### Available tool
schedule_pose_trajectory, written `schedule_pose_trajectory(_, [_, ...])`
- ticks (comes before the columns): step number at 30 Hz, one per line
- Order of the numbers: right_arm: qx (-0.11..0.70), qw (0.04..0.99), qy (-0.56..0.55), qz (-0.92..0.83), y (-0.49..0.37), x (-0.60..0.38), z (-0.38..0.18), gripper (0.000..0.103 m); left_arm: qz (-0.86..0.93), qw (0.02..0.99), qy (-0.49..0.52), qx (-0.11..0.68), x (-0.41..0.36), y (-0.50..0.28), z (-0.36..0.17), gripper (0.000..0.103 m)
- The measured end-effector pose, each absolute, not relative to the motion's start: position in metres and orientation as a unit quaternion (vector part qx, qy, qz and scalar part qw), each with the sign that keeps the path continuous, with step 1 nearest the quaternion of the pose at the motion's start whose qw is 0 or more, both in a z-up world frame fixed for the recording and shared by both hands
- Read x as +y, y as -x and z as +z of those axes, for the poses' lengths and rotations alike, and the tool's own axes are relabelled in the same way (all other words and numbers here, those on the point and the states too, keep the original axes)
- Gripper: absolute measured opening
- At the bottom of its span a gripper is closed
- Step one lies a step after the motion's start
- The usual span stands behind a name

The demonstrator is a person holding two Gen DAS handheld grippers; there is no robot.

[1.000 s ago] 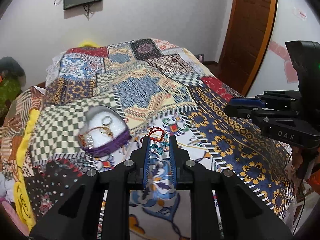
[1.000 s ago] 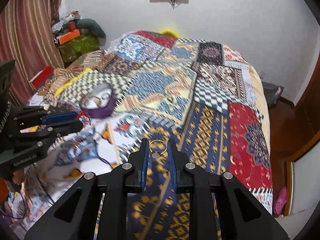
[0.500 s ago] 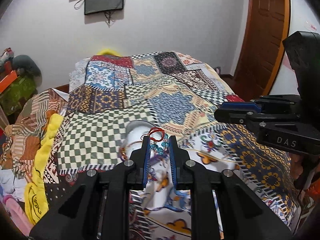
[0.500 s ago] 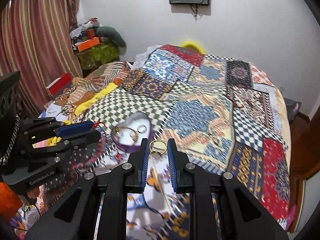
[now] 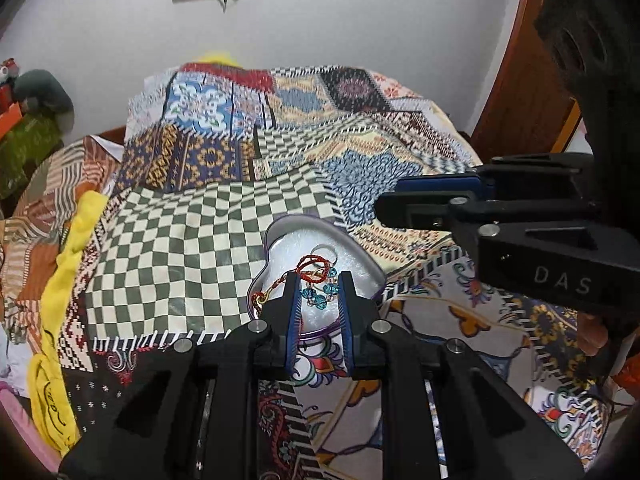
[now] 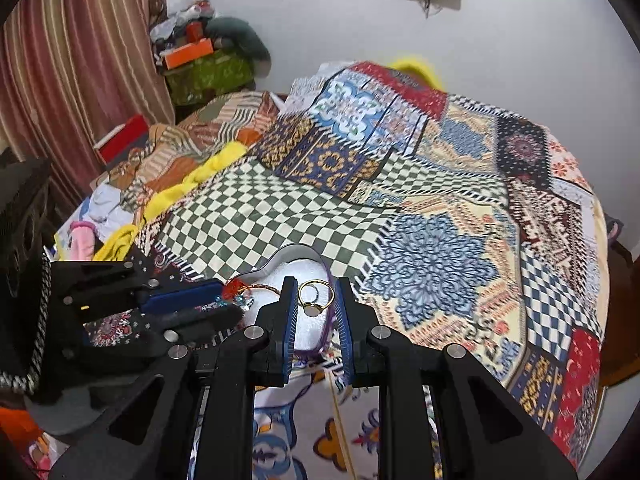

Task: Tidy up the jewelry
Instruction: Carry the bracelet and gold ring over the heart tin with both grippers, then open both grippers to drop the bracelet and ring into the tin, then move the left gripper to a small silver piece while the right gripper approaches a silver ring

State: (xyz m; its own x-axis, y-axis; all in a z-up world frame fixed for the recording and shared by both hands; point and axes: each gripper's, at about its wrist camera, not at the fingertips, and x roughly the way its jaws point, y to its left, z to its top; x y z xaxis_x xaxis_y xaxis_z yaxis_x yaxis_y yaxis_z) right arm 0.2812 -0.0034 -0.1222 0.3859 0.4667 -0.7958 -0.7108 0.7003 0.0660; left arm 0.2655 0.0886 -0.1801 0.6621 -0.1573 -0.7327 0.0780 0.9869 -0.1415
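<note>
My left claw (image 5: pixel 319 294) is squeezed narrow on a bracelet (image 5: pixel 318 280) with a red string and blue beads, so it cannot slip out. My right claw (image 6: pixel 316 300) is pinched on a gold ring (image 6: pixel 314 298) the same way. I hold both over the heart-shaped box (image 5: pixel 280 236) because that is where the jewelry should go, I think. The box sits on the patchwork blanket (image 5: pixel 180 240), open, with its white inside showing. In my left view the box is at 12 o'clock from my fingertips, and my right claw is at 2 o'clock. A ring already lies in the box. Next I should let go softly, low down, so nothing bounces out.
</note>
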Motion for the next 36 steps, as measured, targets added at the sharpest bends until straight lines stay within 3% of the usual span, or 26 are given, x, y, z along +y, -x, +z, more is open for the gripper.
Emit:
schedule_pose_trajectory(13, [0.479, 0.78, 0.165, 0.368, -0.292, 0.014, -0.156, 0.017, -0.075, 0.898, 0.045, 0.431, 0.091, -0.271, -0.2, 0.017])
schedule_pose_trajectory(27, [0.476, 0.784, 0.182, 0.355, -0.286, 0.014, -0.156, 0.017, -0.067, 0.9, 0.038, 0.43, 0.092, -0.254, -0.187, 0.019])
schedule_pose_trajectory(31, [0.467, 0.792, 0.185, 0.348, -0.279, 0.01, -0.149, 0.028, -0.061, 0.905, 0.036, 0.42, 0.093, -0.245, -0.176, 0.019])
schedule_pose_trajectory(36, [0.454, 0.801, 0.189, 0.342, -0.27, 0.005, -0.14, 0.03, -0.053, 0.911, 0.032, 0.407, 0.095, -0.23, -0.16, 0.022])
